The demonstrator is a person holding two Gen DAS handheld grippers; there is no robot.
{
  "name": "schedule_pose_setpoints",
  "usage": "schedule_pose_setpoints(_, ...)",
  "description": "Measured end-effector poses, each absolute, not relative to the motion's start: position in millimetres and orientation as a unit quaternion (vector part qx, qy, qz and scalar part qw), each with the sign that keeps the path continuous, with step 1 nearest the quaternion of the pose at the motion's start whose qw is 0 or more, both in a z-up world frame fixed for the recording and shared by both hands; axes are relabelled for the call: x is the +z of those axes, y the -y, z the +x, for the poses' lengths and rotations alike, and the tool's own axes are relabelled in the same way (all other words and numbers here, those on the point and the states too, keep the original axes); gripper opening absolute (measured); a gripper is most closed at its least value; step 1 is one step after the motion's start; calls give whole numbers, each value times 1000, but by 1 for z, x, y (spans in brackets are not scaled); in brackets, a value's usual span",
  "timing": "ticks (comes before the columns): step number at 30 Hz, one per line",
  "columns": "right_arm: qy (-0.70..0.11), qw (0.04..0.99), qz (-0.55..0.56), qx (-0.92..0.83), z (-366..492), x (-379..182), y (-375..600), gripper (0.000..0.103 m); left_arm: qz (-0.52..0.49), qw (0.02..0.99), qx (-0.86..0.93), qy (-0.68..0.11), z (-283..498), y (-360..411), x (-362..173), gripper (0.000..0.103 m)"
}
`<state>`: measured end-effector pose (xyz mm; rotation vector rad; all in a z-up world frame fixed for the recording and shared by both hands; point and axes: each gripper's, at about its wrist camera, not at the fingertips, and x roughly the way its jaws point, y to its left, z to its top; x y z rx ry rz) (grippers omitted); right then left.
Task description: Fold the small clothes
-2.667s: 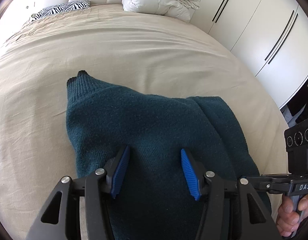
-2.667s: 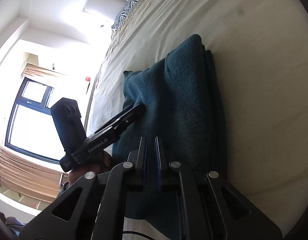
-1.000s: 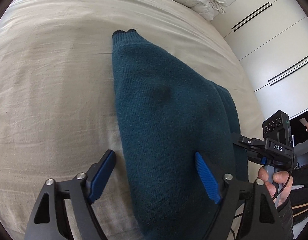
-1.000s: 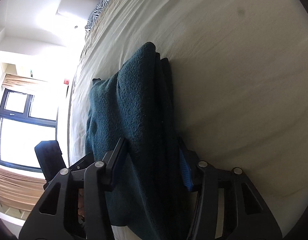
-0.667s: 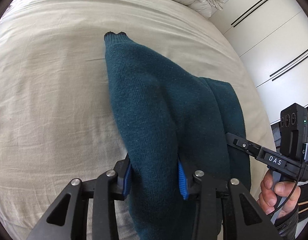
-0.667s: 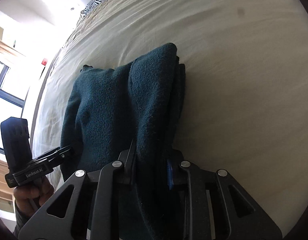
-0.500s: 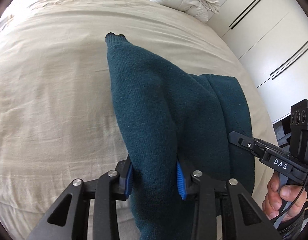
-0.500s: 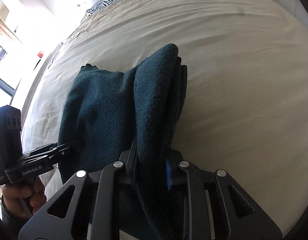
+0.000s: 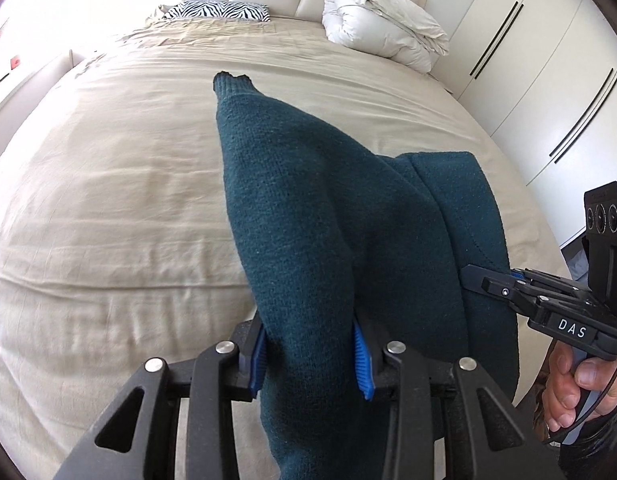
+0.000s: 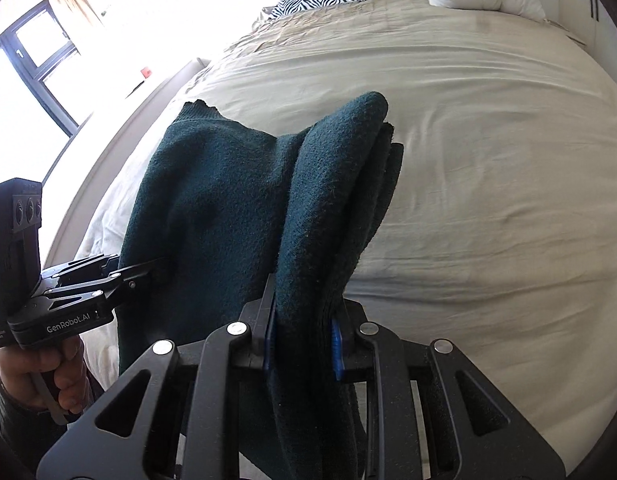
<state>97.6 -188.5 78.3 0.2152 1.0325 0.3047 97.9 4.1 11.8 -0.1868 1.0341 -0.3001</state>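
Both clamped hard on the teal sweater [image 9: 308, 216]: left gripper [image 9: 311, 350] pinching one near corner, right gripper [image 10: 302, 342] biting the stacked folded edge, jaws having just closed. Near end lifted, far cuff on the bed [image 9: 108, 184]. Best kept level, carried toward the headboard edge. Plenty of bare sheet ahead; duvet [image 9: 384, 14] well clear.
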Motion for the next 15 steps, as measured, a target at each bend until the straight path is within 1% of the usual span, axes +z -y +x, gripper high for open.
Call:
schedule_pose_setpoints(4, -501, 845, 108, 154, 91, 60, 159, 19, -105, 845, -130, -508, 96, -26, -13, 38)
schedule_pose_setpoints(8, -525, 829, 124, 147, 101, 26, 143, 19, -99, 833, -125, -530, 106, -27, -45, 39)
schedule_pose_setpoints(10, -537, 822, 133, 138, 101, 9, 142, 19, -106, 827, -117, -539, 111, -29, -62, 42)
schedule_pose_setpoints(12, -542, 818, 142, 132, 104, -9, 146, 20, -115, 828, -121, -535, 112, -30, -67, 45)
schedule_pose_setpoints(15, -549, 807, 169, 134, 104, -32, 157, 20, -100, 831, -122, -534, 112, -26, -68, 48)
